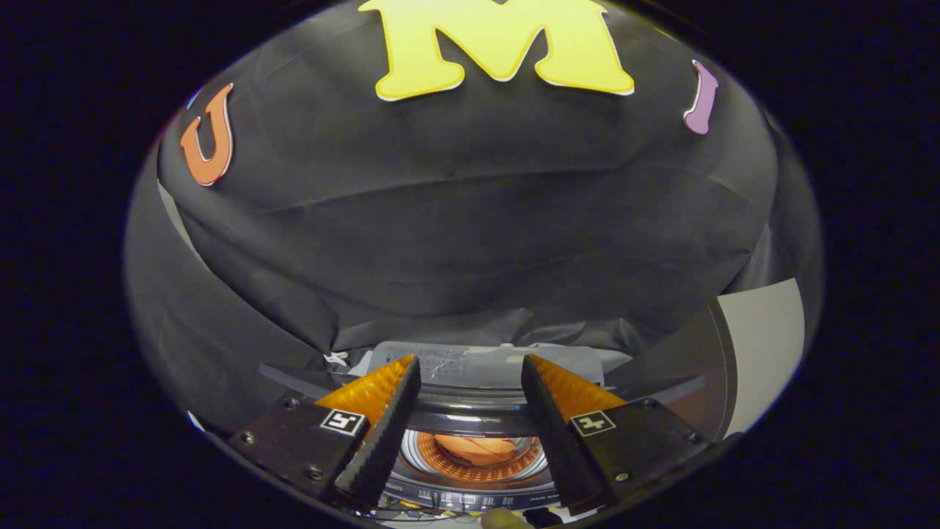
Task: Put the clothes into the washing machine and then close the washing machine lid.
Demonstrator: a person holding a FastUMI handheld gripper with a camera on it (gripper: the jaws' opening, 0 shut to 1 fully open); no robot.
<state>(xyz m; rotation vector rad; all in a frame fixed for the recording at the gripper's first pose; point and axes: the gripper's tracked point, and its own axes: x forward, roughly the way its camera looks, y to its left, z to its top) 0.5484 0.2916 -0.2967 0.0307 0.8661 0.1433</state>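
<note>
My gripper [470, 367] is open, its two fingers spread wide with nothing between them. Below and between the fingers sits the top-loading washing machine [470, 422]. Its round drum opening [477, 455] shows an orange piece of clothing [477, 447] lying inside. The machine's translucent lid [485, 365] stands raised behind the opening, just beyond the fingertips. The control panel [470, 501] runs along the machine's near edge, under the fingers.
Black cloth of the booth wall [470, 220] hangs close behind the washing machine and wraps both sides. A pale wall panel [764, 345] stands to the right of the right finger.
</note>
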